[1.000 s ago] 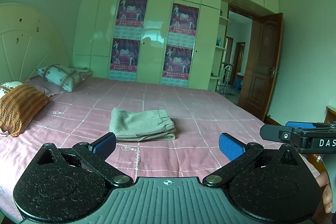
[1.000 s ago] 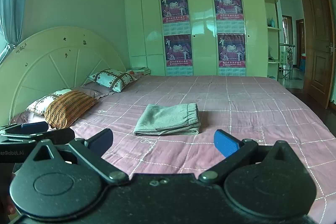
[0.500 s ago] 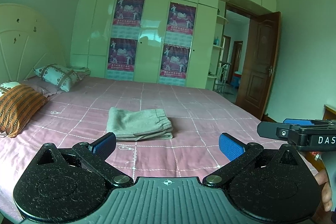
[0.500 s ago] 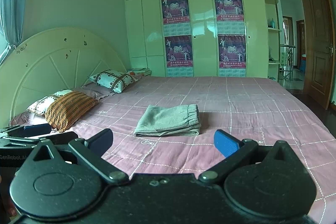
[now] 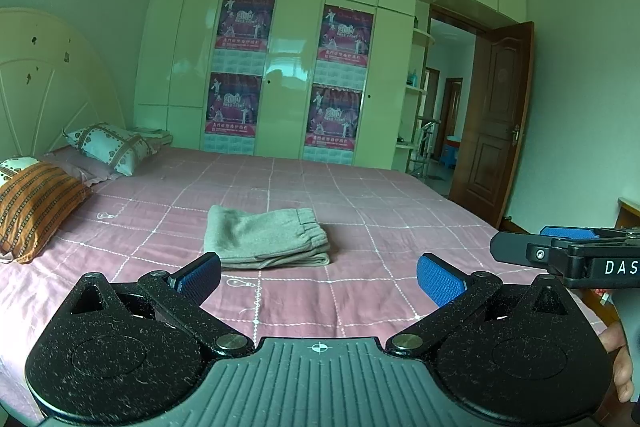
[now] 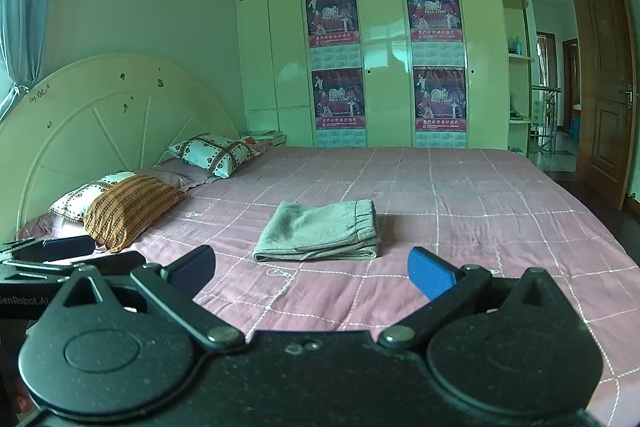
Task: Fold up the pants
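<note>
Pants (image 5: 267, 240): grey, already folded into a compact stack, lying on the pink checked bed (image 5: 400, 227), waistband end toward the door (image 5: 494, 131) side; nothing else touching them.
Left claw (image 5: 318, 277): wide, holding nothing, hovering well short of the pants, over the bed's near edge.
Right claw (image 6: 312, 273): wide, holding nothing, also back from the pants, beside the left one.
Stage: fold looks finished; step in hand looks like backing off.
How to do it well: keep both claws wide and clear of the stack, so no pad snags the top layer and undoes the fold.
Check: edges look roughly squared; the layers at the near edge show slightly uneven, could be tidied.
Pillows (image 6: 132, 207): by the headboard, well apart from the pants.
</note>
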{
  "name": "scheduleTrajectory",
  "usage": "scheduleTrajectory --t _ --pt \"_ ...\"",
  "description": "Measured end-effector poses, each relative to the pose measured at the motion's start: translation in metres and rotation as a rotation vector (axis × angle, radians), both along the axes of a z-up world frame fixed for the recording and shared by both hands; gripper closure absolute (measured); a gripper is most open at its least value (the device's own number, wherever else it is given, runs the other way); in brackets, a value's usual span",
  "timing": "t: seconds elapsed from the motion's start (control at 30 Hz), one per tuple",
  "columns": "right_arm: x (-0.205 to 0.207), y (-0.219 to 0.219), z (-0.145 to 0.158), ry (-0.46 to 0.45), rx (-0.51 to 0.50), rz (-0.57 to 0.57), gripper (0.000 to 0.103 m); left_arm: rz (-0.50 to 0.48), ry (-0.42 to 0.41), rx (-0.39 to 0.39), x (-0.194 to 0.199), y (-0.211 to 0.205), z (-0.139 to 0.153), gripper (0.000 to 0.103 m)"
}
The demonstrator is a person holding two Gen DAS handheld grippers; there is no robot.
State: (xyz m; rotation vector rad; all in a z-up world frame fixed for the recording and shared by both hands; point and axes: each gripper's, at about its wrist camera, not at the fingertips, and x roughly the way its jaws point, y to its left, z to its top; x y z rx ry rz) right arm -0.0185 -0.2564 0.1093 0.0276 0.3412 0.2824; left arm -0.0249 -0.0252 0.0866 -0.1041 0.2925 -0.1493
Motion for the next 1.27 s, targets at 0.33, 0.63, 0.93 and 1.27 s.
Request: scheduleTrajectory --t 0.33,0.63,0.93,1.27 --pt "0.0006 0.0003 -0.0002 0.001 -0.002 0.001 0.006 -0.001 0.0 0.003 0.0005 0.001 0.0011 0.0" --pt "0.0017 0.0003 -0.0008 -0.002 -0.004 0.001 0.006 0.004 -0.012 -0.006 0.0001 0.0031 0.0018 0.0" --pt "0.001 -0.0005 -0.0012 -0.002 -0.004 0.0 0.006 0.002 -0.008 0.025 0.0025 -0.001 0.001 0.0" --pt "0.0013 -0.0069 -0.0026 -0.005 -0.009 -0.006 0.006 0.008 -0.013 0.046 0.0037 -0.0009 0.0014 0.0"
